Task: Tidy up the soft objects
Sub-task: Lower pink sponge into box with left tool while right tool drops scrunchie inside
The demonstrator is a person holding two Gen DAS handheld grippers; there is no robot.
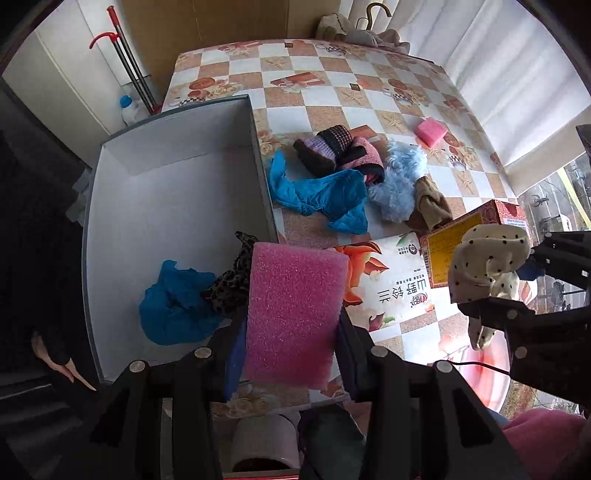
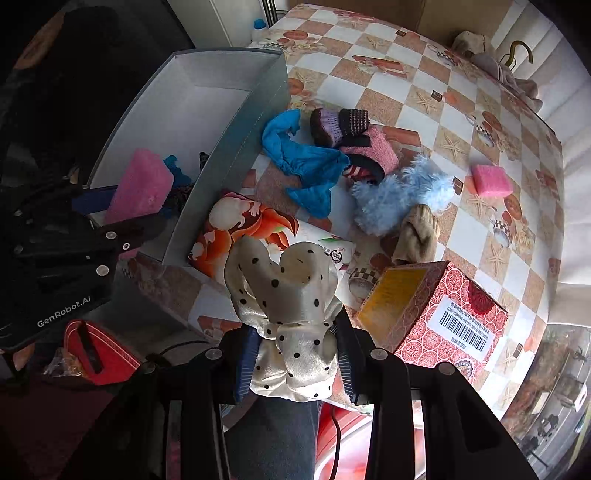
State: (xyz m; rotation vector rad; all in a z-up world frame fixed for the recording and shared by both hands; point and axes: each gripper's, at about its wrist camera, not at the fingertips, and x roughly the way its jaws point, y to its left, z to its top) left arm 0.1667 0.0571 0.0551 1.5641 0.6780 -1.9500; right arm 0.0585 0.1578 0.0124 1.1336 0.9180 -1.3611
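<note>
My left gripper (image 1: 291, 332) is shut on a large pink sponge (image 1: 293, 314) and holds it over the near right edge of the grey box (image 1: 177, 192); it also shows in the right wrist view (image 2: 142, 190). Inside the box lie a blue cloth (image 1: 173, 302) and a leopard-print cloth (image 1: 231, 280). My right gripper (image 2: 295, 354) is shut on a cream polka-dot scrunchie (image 2: 286, 295), held above the table's near edge. On the table lie a blue cloth (image 2: 303, 162), knitted socks (image 2: 354, 136), a fluffy light-blue piece (image 2: 399, 195), a tan sock (image 2: 419, 232) and a small pink sponge (image 2: 493, 181).
A tissue pack (image 2: 258, 232) lies beside the box's near right corner. A red patterned carton (image 2: 439, 317) stands at the table's front edge. A hanger and clothes (image 1: 369, 29) sit at the far edge. Mop handles (image 1: 125, 59) and a bottle (image 1: 129, 109) stand behind the box.
</note>
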